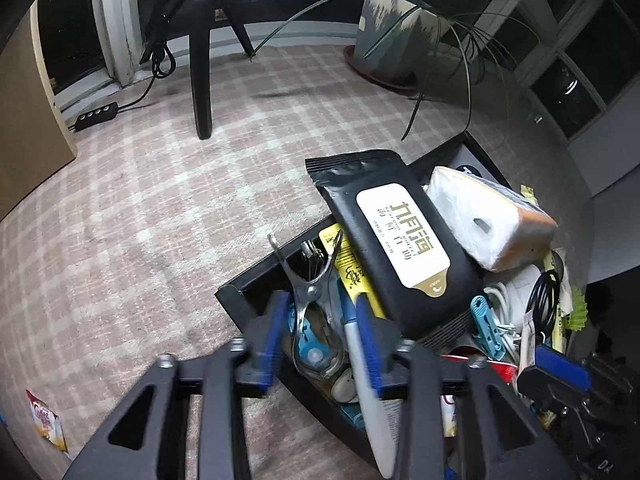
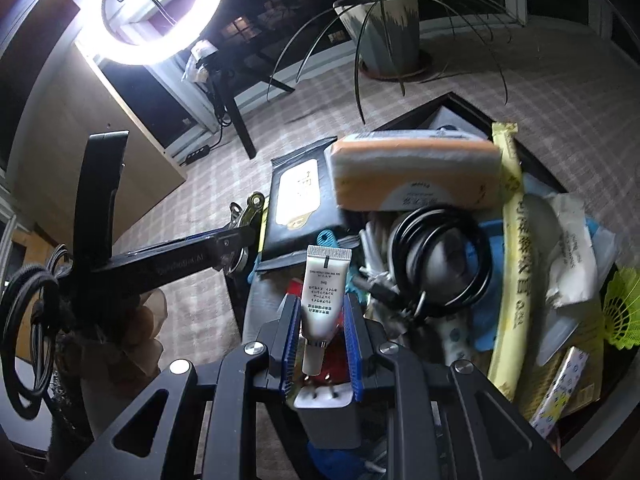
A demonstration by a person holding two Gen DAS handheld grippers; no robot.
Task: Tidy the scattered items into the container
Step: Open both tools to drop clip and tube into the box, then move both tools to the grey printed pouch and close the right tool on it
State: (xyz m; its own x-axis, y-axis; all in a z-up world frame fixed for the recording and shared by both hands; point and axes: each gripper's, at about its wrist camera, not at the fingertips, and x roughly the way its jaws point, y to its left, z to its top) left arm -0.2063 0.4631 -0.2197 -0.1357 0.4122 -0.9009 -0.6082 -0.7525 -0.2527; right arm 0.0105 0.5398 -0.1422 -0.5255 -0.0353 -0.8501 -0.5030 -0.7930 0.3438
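A black box on the carpet is piled with items: a black wet-wipe pack, a tissue pack, cables and pegs. My left gripper hangs over the box's near corner, jaws apart around a metal clip and a white pen; neither looks pinched. In the right wrist view my right gripper is shut on a small white tube, held above the box. The left gripper shows there at the box's left side. A coiled black cable lies beside the tube.
A snack packet lies on the carpet at lower left. A tripod leg, a power strip and a potted plant stand farther back. A lit ring light is at upper left. A long yellow packet lies in the box.
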